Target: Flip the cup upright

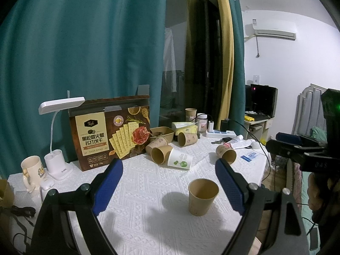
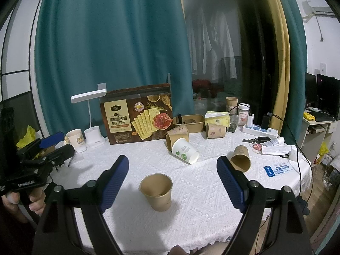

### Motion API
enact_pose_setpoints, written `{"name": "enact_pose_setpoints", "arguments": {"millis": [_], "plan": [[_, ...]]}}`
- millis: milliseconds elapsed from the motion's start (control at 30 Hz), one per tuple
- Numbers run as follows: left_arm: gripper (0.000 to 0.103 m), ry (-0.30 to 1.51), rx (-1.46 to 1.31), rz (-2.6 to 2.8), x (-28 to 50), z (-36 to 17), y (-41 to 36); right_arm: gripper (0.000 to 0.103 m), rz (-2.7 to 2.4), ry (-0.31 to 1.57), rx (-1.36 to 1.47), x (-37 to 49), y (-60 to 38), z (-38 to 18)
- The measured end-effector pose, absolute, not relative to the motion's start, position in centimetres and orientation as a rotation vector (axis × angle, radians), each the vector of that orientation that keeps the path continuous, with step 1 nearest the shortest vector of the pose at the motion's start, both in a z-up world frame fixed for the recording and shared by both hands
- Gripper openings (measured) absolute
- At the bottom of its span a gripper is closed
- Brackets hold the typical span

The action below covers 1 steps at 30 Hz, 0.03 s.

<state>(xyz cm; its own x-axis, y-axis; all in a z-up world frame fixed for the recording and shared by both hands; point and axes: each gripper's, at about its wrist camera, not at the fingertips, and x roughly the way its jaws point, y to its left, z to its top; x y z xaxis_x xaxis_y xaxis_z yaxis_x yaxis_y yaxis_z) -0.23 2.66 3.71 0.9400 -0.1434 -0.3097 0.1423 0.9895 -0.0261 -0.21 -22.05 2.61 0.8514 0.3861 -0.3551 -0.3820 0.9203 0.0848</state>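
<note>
A brown paper cup (image 1: 203,196) (image 2: 157,192) stands upright on the white tablecloth (image 1: 148,191) (image 2: 201,187), mouth up. My left gripper (image 1: 170,167) hangs open in front of it, blue pads wide apart, the cup low between them but untouched. My right gripper (image 2: 173,165) is open too, the cup nearer its left pad, with nothing held. Farther back, several cups lie on their sides: a white one with green print (image 1: 179,160) (image 2: 184,150), a brown one (image 1: 226,153) (image 2: 241,158) to the right, and a brown cluster (image 1: 159,148) (image 2: 176,137).
A cracker box (image 1: 110,131) (image 2: 137,119), desk lamp (image 1: 57,138) (image 2: 91,116) and mug (image 1: 31,170) (image 2: 74,137) stand at the back left. A brown tray (image 2: 188,123), tissue pack (image 2: 216,115), power strip (image 2: 259,130) and keys crowd the back right. A hand (image 2: 36,199) holds the other gripper at left.
</note>
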Motion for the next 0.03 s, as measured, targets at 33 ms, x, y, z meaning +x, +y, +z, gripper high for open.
{"name": "enact_pose_setpoints", "arguments": {"millis": [33], "plan": [[0.089, 0.315, -0.001, -0.142, -0.24, 3.71, 2.66, 0.083, 0.403, 0.377, 0.009, -0.18, -22.06, 2.36]]}}
